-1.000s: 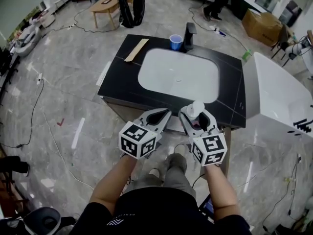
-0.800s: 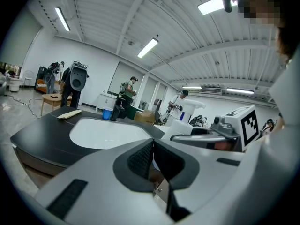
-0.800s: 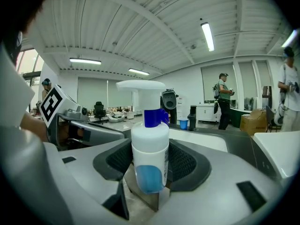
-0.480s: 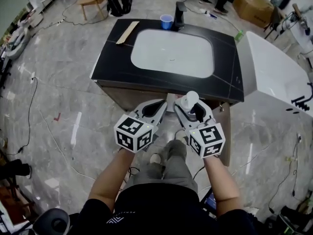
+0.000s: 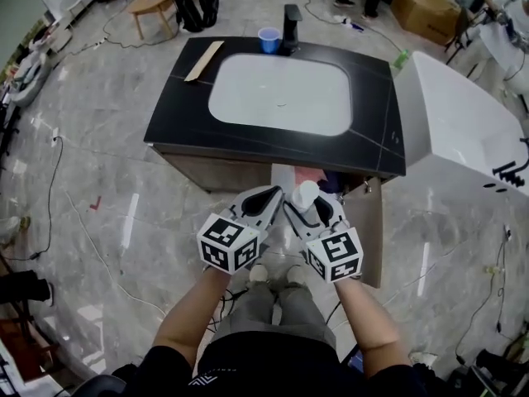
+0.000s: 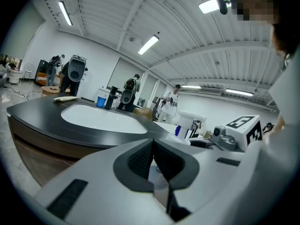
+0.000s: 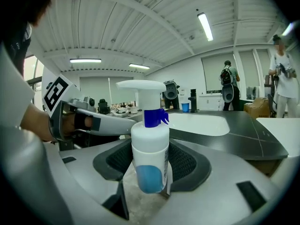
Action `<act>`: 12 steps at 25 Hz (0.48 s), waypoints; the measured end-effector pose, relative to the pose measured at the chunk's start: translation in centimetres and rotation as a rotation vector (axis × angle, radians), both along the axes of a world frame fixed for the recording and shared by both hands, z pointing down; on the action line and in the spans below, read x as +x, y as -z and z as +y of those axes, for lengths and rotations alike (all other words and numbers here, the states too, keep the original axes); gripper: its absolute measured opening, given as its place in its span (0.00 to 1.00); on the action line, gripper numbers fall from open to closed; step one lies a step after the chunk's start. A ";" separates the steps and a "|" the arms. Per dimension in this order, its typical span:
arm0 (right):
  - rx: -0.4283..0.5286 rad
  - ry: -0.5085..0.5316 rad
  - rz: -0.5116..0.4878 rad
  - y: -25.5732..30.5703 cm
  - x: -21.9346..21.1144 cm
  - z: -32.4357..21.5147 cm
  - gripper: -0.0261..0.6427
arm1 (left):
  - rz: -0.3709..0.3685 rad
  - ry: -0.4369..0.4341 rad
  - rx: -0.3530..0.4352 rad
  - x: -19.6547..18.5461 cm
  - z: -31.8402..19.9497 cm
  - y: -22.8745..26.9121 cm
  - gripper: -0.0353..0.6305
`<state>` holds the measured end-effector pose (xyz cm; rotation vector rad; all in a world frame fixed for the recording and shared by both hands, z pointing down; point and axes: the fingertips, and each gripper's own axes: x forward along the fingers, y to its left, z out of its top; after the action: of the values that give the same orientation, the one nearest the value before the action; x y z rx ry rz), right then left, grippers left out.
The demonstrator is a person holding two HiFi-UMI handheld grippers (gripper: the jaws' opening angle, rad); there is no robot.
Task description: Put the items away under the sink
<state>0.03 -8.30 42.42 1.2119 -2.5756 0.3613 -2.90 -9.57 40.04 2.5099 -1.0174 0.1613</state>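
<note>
A black worktop carries a white sink. Below its front edge a cabinet door stands open. Both grippers hang side by side just before that opening. The right gripper has its jaws clamped on a white spray bottle, which stands upright. The left gripper has its jaws pressed together on nothing. A blue cup stands at the sink's far rim.
</note>
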 end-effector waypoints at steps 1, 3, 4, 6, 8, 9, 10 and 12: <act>-0.008 0.001 -0.001 -0.6 0.2 0.1 0.38 | -0.007 0.004 -0.005 0.3 0.0 -0.6 0.06; -0.024 0.004 0.001 -2.0 0.5 0.3 0.38 | -0.024 0.015 -0.010 0.6 0.0 -2.0 0.06; -0.029 0.006 0.005 -2.7 0.7 0.4 0.38 | -0.030 0.021 -0.009 0.7 0.0 -2.7 0.06; -0.039 0.011 0.013 -4.1 1.0 0.4 0.38 | -0.040 0.030 -0.006 0.8 0.0 -4.0 0.06; -0.048 0.012 0.017 -5.6 1.3 0.6 0.38 | -0.047 0.039 -0.016 0.7 0.2 -5.5 0.06; -0.052 0.010 0.017 -6.3 1.4 0.6 0.38 | -0.049 0.045 -0.023 0.5 0.4 -6.2 0.06; -0.056 0.007 0.017 -7.0 1.5 0.6 0.38 | -0.050 0.051 -0.027 0.3 0.5 -7.0 0.06; -0.061 -0.003 0.015 -8.5 1.5 0.4 0.38 | -0.048 0.055 -0.027 -0.2 0.7 -8.5 0.06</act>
<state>1.56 -7.90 50.94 1.1928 -2.5310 0.4269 -3.10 -8.84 48.54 2.4620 -1.0948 0.2180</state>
